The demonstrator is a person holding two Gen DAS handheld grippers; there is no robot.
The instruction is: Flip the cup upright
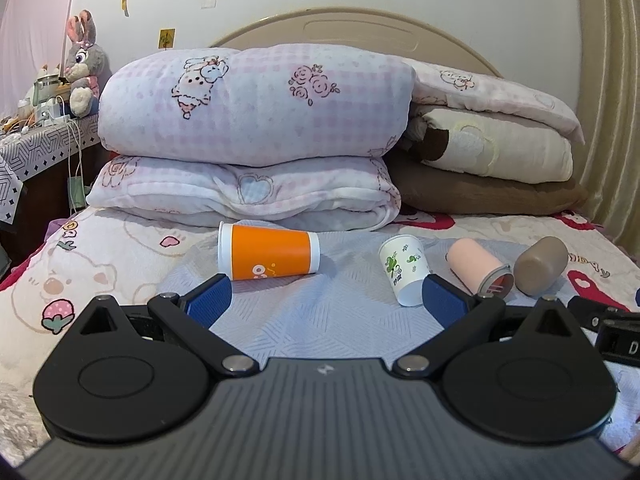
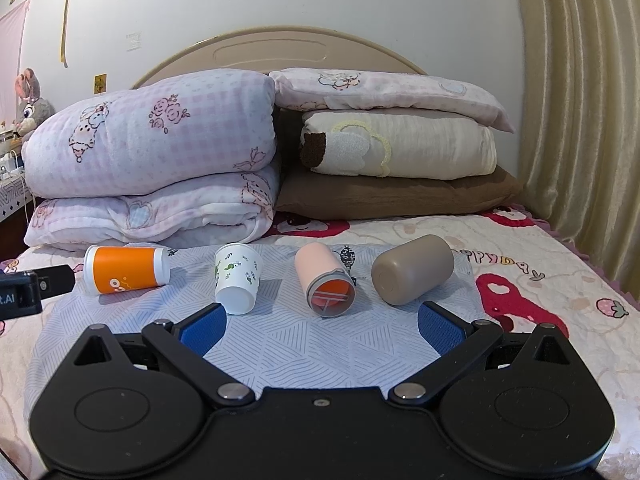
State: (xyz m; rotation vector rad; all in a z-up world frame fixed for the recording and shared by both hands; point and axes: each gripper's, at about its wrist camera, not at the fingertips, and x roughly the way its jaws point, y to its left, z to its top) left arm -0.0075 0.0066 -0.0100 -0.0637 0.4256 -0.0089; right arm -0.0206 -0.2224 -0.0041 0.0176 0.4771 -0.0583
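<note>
Several cups lie on their sides on a pale patterned mat (image 1: 328, 312) on the bed. From left to right: an orange cup with white ends (image 1: 268, 251) (image 2: 126, 270), a white paper cup with green print (image 1: 405, 271) (image 2: 238, 278), a pink cup (image 1: 478, 266) (image 2: 326, 282) and a brown-grey cup (image 1: 540, 266) (image 2: 412, 274). My left gripper (image 1: 326, 298) is open and empty, just short of the orange and white cups. My right gripper (image 2: 322, 326) is open and empty, just short of the pink cup.
Folded pink quilts (image 1: 252, 120) and stacked pillows (image 2: 396, 148) stand behind the cups against the headboard. A bedside table with a plush rabbit (image 1: 82, 60) is at far left. A curtain (image 2: 580, 120) hangs on the right. The left gripper's body (image 2: 24, 288) shows at the right wrist view's left edge.
</note>
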